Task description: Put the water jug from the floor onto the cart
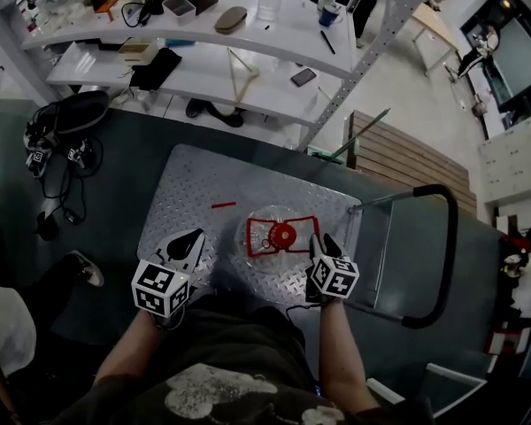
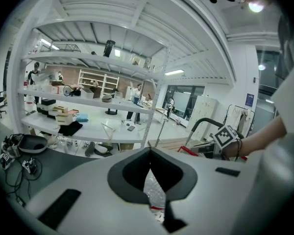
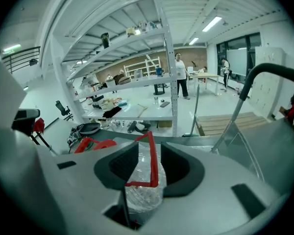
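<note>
1. Between the jaws of the right gripper (image 3: 148,150), the upright bar of the jug's red handle (image 3: 153,168) is sticking up. The jaws are sitting wide apart with a gap on each side of the bar, so the pads aren't clamping anything.
2. The left gripper (image 2: 149,153) is showing its jaws closed together at the tips with nothing between them. Only a sliver of crinkly clear plastic is peeking through the slit behind them.
3. The water jug (image 1: 279,237) is standing upright on the cart (image 1: 195,180), red cap and handle facing up. It's sitting on the deck's near side, close to the edge by the person.
4. The right gripper (image 1: 323,242) is hovering at the jug's right side, over the cart's near edge. The left gripper (image 1: 195,235) is hanging over the cart's near-left part, just beside the jug and, as far as I can see, not touching it.
5. A small red strip (image 1: 223,205) is lying on the deck a bit farther in than the jug.
6. The cart's black push handle (image 1: 447,255) is looping up at its right end.
7. Beyond the cart's far side, a white shelving rack (image 1: 248,60) is holding assorted clutter.
</note>
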Available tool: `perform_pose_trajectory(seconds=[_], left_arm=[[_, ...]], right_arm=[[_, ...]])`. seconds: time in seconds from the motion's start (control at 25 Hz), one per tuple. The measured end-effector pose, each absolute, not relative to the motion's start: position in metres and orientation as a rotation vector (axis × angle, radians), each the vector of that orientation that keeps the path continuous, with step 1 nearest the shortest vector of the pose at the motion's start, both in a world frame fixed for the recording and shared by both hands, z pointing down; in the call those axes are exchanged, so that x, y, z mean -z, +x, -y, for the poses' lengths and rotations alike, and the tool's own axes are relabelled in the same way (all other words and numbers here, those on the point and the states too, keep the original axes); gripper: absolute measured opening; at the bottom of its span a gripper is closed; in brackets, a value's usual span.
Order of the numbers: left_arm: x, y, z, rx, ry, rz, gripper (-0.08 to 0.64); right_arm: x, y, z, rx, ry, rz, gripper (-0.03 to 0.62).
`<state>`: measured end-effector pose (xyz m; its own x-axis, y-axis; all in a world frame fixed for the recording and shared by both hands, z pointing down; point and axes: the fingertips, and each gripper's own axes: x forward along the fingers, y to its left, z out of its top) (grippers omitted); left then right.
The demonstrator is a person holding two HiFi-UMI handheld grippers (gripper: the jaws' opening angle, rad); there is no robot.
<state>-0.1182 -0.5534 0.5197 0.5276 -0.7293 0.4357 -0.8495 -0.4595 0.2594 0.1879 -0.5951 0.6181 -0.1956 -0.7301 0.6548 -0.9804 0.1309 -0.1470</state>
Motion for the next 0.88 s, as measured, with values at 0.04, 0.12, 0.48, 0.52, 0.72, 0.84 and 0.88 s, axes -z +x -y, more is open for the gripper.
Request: perform_pose_trajectory(seconds=[0.04, 0.12, 0.48, 0.52, 0.72, 0.84, 0.88], left_arm=[[-0.520, -0.120, 0.555, -0.359, 2.323, 1.293, 0.007], [-0.519, -0.123, 0.558, -0.341, 2.317, 1.305, 0.008], [-0.486, -0.124, 0.574, -0.253, 2.348, 1.401, 0.007], [-0.482, -0.121, 0.571, -0.248, 2.352, 1.404, 0.008], [-0.472, -0.107, 0.544, -0.249, 2.358, 1.422, 0.007], [-0.466, -0.094, 0.521, -0.242, 2.337, 1.442, 0.007], [-0.462, -0.088, 0.513, -0.238, 2.340, 1.446, 0.007]], right_arm=[[-0.612, 0.188, 0.592, -0.757, 1.654, 1.993, 0.114], [-0.594, 0.188, 0.587, -0.638, 1.663, 2.012, 0.114], [-0.486, 0.181, 0.605, -0.396, 1.821, 2.284, 0.112], [-0.477, 0.178, 0.606, -0.382, 1.817, 2.316, 0.112], [-0.447, 0.161, 0.587, -0.302, 1.740, 2.453, 0.062], [-0.443, 0.162, 0.563, -0.322, 1.678, 2.500, 0.008], [-0.443, 0.166, 0.555, -0.339, 1.667, 2.508, -0.002]])
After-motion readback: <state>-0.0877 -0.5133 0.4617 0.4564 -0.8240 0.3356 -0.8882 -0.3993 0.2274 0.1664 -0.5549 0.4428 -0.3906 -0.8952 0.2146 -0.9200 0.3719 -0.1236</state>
